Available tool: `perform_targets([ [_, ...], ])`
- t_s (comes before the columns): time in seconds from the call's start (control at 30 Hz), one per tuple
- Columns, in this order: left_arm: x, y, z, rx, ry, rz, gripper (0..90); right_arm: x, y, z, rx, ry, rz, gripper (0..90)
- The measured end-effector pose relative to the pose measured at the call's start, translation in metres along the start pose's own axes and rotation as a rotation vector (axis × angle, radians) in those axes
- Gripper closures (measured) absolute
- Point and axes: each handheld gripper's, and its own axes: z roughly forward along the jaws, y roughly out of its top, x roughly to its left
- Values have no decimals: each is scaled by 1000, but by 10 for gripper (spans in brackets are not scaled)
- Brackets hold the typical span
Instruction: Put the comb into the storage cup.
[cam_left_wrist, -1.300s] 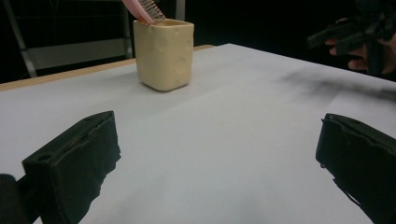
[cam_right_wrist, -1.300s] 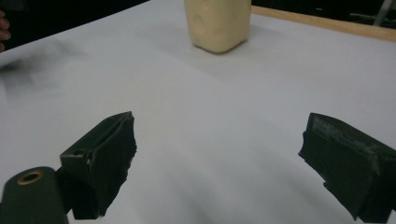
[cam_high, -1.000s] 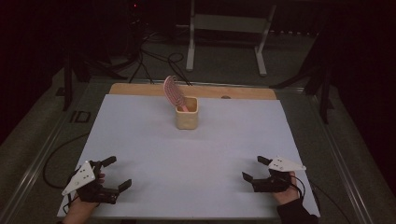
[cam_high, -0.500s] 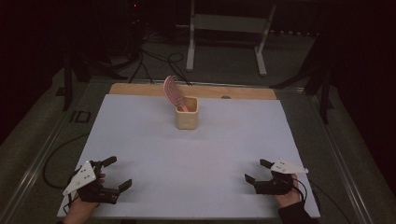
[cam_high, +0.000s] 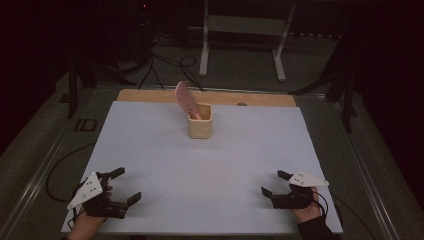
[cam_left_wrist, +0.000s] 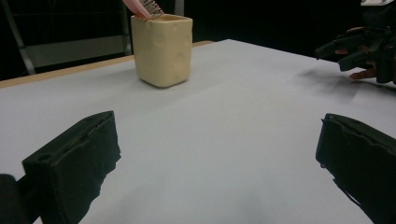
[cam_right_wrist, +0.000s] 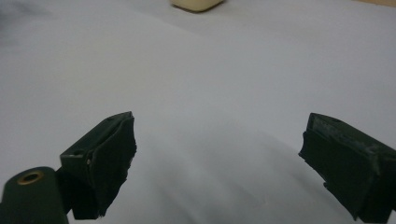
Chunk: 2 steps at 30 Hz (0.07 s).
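Toward the far edge of the table (cam_high: 150, 150), a little left of its middle, stands the cream cup (cam_high: 199, 127), upright on the white sheet. A pink hairbrush (cam_high: 184, 98) sits in it, handle down, its bristled head leaning up and out to the left above the rim. In my left gripper view the cup (cam_left_wrist: 162, 50) rises ahead and to the left, with a bit of the brush (cam_left_wrist: 142, 5) showing at its mouth; in my right gripper view I catch just its base (cam_right_wrist: 196, 4) at the top edge.

Nothing touches the cup. Both of my tools are well apart from it, near the table's near edge.

My left gripper (cam_high: 122, 186) rests by the near left corner, held in my left hand (cam_high: 87, 225). Its fingers (cam_left_wrist: 77, 161) are spread wide, holding nothing, with bare white sheet between them. They sit low over the sheet; I cannot tell whether they touch it.

My right gripper (cam_high: 274, 183) lies by the near right corner in my right hand (cam_high: 306, 212), its grey plate on top. Its fingers (cam_right_wrist: 105, 156) are also spread wide and empty, angled toward the middle of the table. From the left gripper view I see it (cam_left_wrist: 334, 52) off to the right, with its shadow on the sheet.
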Motion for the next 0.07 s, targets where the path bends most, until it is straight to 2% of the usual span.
perform_targets([
  [0.07,0,0,0,-1,0,-1,0,0,0,0,4,1,-2,98],
])
